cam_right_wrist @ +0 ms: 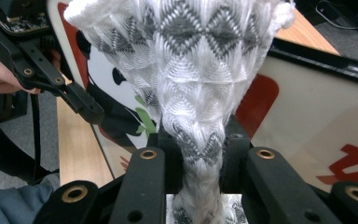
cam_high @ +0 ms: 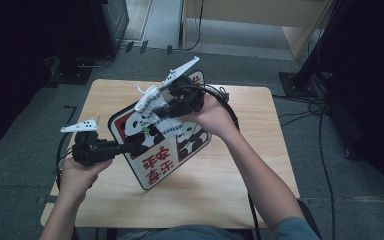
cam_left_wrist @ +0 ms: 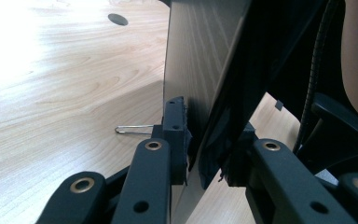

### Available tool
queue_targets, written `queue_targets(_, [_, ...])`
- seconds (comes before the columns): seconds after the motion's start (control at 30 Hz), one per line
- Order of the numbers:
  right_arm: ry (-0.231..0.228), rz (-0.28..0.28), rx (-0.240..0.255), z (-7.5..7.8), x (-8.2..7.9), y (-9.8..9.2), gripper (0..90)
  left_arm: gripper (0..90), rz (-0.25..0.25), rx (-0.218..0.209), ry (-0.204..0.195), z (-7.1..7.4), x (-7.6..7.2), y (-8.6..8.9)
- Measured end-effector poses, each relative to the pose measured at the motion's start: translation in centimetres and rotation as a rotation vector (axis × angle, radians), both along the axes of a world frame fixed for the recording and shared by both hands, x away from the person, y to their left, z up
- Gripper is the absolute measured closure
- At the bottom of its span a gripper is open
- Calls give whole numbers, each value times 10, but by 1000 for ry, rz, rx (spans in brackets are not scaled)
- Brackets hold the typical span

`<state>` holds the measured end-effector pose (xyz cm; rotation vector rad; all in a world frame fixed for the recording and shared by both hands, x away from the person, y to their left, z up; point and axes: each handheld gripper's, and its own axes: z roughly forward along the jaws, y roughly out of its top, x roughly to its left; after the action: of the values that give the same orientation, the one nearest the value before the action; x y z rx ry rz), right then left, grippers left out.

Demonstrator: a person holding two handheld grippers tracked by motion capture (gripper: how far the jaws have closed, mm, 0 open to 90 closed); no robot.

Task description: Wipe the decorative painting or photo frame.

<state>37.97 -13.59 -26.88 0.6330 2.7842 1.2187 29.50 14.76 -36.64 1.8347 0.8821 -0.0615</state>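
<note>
Black fingers of the right gripper (cam_right_wrist: pixel 200 154) pinch a white-and-grey knitted cloth (cam_right_wrist: pixel 200 60), which fans out over the panda sign board (cam_high: pixel 161 145). At about 8 o'clock on the table, the left gripper (cam_left_wrist: pixel 209 140) has its fingers clamped on the board's edge, holding it tilted above the light wooden table (cam_high: pixel 240 170). Beyond the table lies grey carpet (cam_high: pixel 25 150) with black cables (cam_high: pixel 325 150) trailing at 3 o'clock, dark equipment at 10 o'clock and a pale wooden cabinet (cam_high: pixel 260 12) at 12 o'clock.
</note>
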Motion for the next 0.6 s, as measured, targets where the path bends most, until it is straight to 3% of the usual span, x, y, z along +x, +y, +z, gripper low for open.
queue_targets(0.6, [27, 5, -23, -17, -2, -2, 765, 761, -2, 4, -5, 0, 0, 0])
